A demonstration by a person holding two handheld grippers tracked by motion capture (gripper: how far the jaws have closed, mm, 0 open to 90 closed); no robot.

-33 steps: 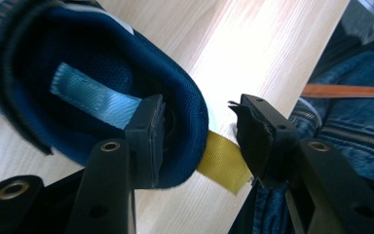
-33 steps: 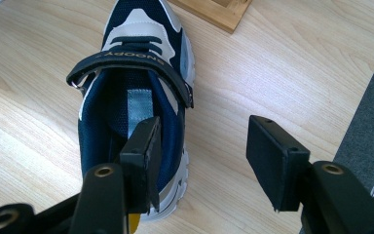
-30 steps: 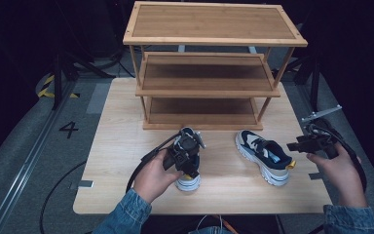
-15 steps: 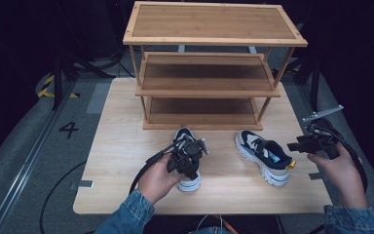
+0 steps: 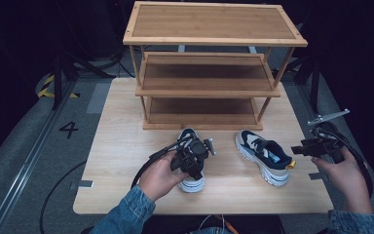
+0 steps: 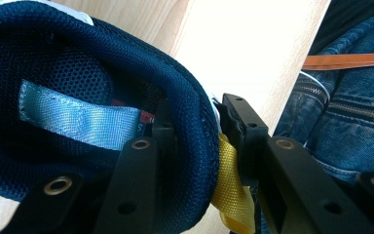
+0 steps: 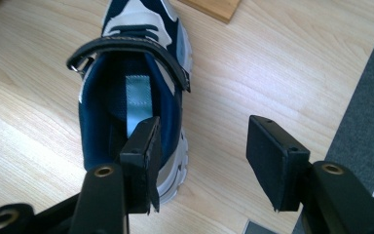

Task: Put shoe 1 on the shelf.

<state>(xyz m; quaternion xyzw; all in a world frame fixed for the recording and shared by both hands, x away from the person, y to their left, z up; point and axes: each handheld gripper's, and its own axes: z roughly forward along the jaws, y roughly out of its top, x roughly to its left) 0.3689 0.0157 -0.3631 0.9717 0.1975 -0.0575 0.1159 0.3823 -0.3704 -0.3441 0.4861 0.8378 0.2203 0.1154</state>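
Two navy-and-white sneakers stand on the wooden table [image 5: 121, 141] in front of a rack. On the left shoe [image 5: 189, 135], my left gripper [image 5: 192, 163] has just been closing and is now shut on the heel. In the left gripper view, one jaw of that gripper [image 6: 199, 122] is inside the shoe [image 6: 78, 73] and the other is outside by the yellow pull tab [image 6: 229, 185]. The pads pinch the padded collar. My right gripper [image 5: 304, 147] is open beside the heel of the right shoe [image 5: 264, 156]. In the right gripper view, one jaw of that gripper [image 7: 205, 141] hangs over the shoe's [image 7: 126, 92] opening.
A three-tier wooden shoe rack [image 5: 209, 73] stands at the back of the table, its shelves bare. Cables trail from both grippers. Dark floor lies past the table's right edge [image 7: 365, 112]. A denim-clad leg [image 6: 350, 97] is close to the table's front edge.
The left gripper has settled a little toward the left shoe's heel, uncovering its toe, and its jaws have closed on the collar. The right gripper and right shoe have not moved.
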